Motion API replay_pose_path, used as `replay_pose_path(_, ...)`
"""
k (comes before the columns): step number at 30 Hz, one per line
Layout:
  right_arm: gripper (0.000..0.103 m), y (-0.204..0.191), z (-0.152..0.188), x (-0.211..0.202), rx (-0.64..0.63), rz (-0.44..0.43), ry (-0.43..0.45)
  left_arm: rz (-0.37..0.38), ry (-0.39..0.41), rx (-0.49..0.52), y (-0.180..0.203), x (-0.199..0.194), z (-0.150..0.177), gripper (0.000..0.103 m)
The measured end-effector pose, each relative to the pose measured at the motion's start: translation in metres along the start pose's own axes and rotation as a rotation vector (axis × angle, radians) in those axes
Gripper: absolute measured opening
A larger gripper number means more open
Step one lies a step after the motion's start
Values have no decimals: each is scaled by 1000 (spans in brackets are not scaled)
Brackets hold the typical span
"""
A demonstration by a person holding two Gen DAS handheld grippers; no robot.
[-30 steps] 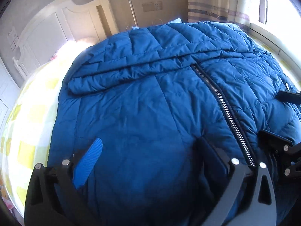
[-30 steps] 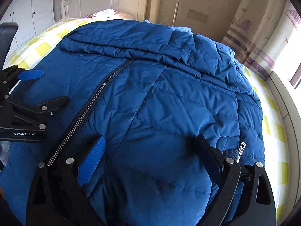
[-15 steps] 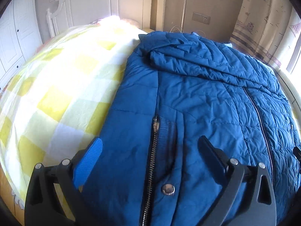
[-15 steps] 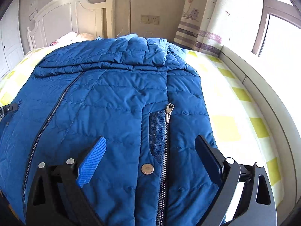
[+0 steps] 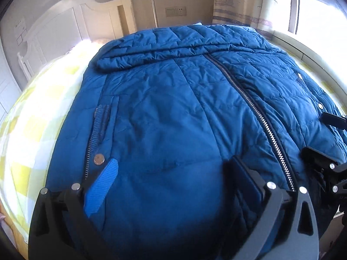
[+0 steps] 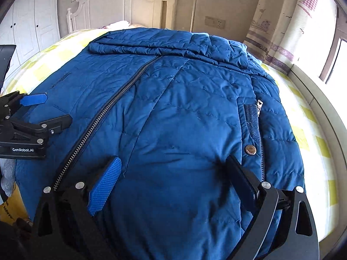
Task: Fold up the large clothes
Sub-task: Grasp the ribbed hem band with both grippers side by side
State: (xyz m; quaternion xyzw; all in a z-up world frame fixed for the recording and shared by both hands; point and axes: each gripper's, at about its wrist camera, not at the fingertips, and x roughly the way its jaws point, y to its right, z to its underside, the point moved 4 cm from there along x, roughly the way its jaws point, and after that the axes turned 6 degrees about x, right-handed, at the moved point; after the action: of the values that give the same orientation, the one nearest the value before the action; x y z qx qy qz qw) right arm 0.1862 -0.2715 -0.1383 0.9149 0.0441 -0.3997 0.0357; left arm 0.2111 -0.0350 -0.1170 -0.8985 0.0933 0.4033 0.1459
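We see a large blue quilted puffer jacket spread front-up on a bed with a yellow-and-white checked sheet. Its long axis runs from us toward the far white wooden headboard, with the hem nearest and the folded collar or hood at the far end. A silver-toothed metal centre zipper runs along that axis, closed as far as we can follow it. On each side sits a zipped pocket with a round metal snap button; the writing on the button is too small to read.

Our left gripper hovers at the hem left of the zipper, its blue-padded fingers wide apart with nothing between them. Our right gripper sits at the hem right of the zipper, likewise spread and empty. In the right view the left gripper's body reads "GenRobot.AI".

Beyond the bed stand a beige wall with a socket plate, a thin metal rod, a patterned curtain at far right beside a bright window, and white wardrobe doors at far left.
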Motion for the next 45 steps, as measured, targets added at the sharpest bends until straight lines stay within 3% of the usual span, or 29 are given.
replay_pose_path(4, 91, 34, 9, -17, 66, 52, 21, -25, 15, -54, -24, -13, 14, 101)
replay_pose_path(7, 91, 69, 27, -28, 124, 102, 25, -95, 20, -106, -53, -20, 30, 101)
replay_pose_path(10, 91, 91, 42, -34, 213, 80, 30, -106, -5, -176, -75, -20, 41, 101)
replay_pose_path(13, 91, 76, 41, -47, 171, 147, 73, -121, 14, -180, -65, -35, 39, 99)
replay_pose_path(17, 91, 31, 34, -68, 66, 32, 188, -11, 157, -64, -6, -73, 32, 100)
replay_pose_path(19, 92, 10, 38, -59, 4, -23, 167, -31, 153, 32, 23, -72, 33, 101)
replay_pose_path(21, 92, 2, 49, -36, -15, 1, 96, -54, 90, 92, 39, -52, 41, 101)
replay_pose_path(22, 93, 5, 51, -36, 15, -29, 137, -55, 84, 86, 39, -44, 46, 101)
replay_pose_path(26, 92, 5, 52, -37, 4, -46, 133, 25, 98, 39, 28, -44, 51, 101)
replay_pose_path(32, 92, 15, 56, -52, 7, -1, 157, -13, 113, 60, 26, -56, 55, 101)
replay_pose_path(36, 92, 44, 66, -58, 61, 33, 165, -74, 147, 27, 3, -70, 64, 101)
replay_pose_path(39, 92, 60, 75, -56, 120, 1, 161, -113, 118, -14, -21, -64, 75, 101)
replay_pose_path(45, 93, 55, 66, -65, 137, 31, 142, -101, 101, -67, -47, -57, 86, 101)
